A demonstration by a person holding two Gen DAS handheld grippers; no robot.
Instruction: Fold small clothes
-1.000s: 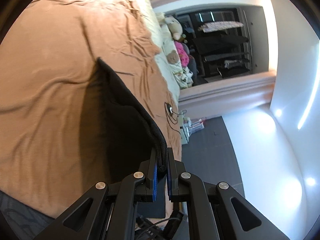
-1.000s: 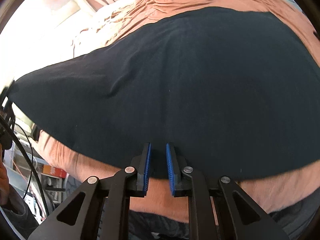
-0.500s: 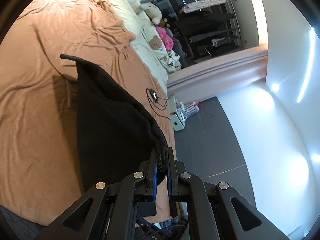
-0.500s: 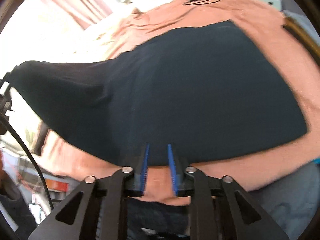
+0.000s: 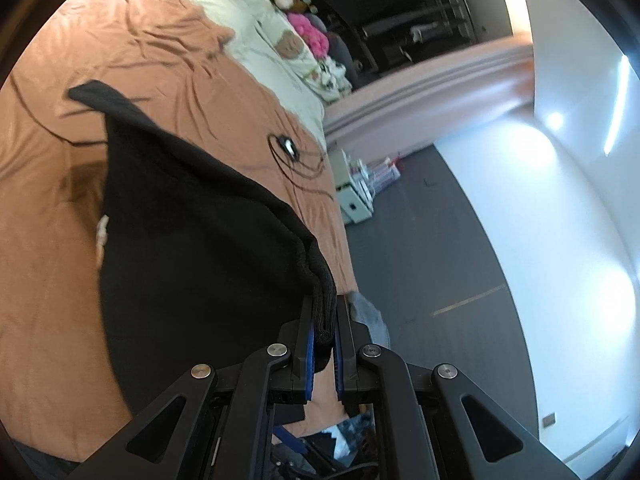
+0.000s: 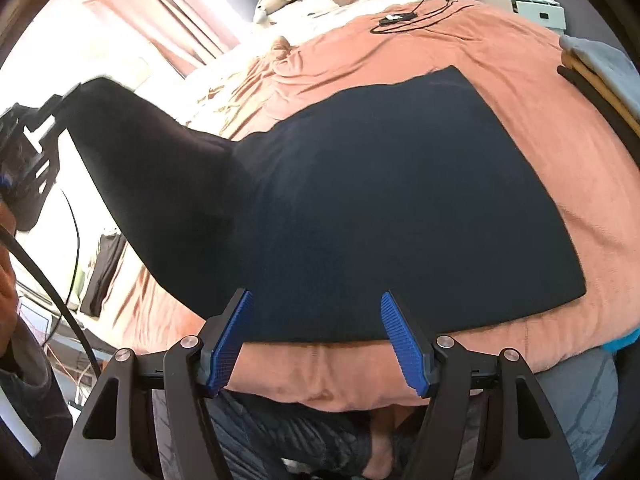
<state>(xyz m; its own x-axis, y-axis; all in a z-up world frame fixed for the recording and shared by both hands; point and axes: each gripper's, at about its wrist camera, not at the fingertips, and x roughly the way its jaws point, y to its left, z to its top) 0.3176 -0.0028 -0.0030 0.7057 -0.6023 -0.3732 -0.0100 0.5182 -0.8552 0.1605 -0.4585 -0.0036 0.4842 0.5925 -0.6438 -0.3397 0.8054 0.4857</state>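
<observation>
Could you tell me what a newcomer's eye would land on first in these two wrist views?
First, the black garment spread across the terracotta bedspread, one corner lifted off the bed at the picture's left. That corner is pinched in the shut left gripper. The right gripper stands at the garment's near edge, its blue pads opening with nothing between them.

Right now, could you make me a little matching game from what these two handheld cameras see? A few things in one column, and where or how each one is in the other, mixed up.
Things:
1. left gripper
2. right gripper
3. black garment
4. black cable

States:
A. one corner lifted, the rest flat on the orange bedspread
B. jaws opening, nothing between them
C. coiled on the bedspread beyond the garment
D. clamped on a bunched fabric edge

Pairs: 1-D, 2-B, 3-A, 4-C
</observation>
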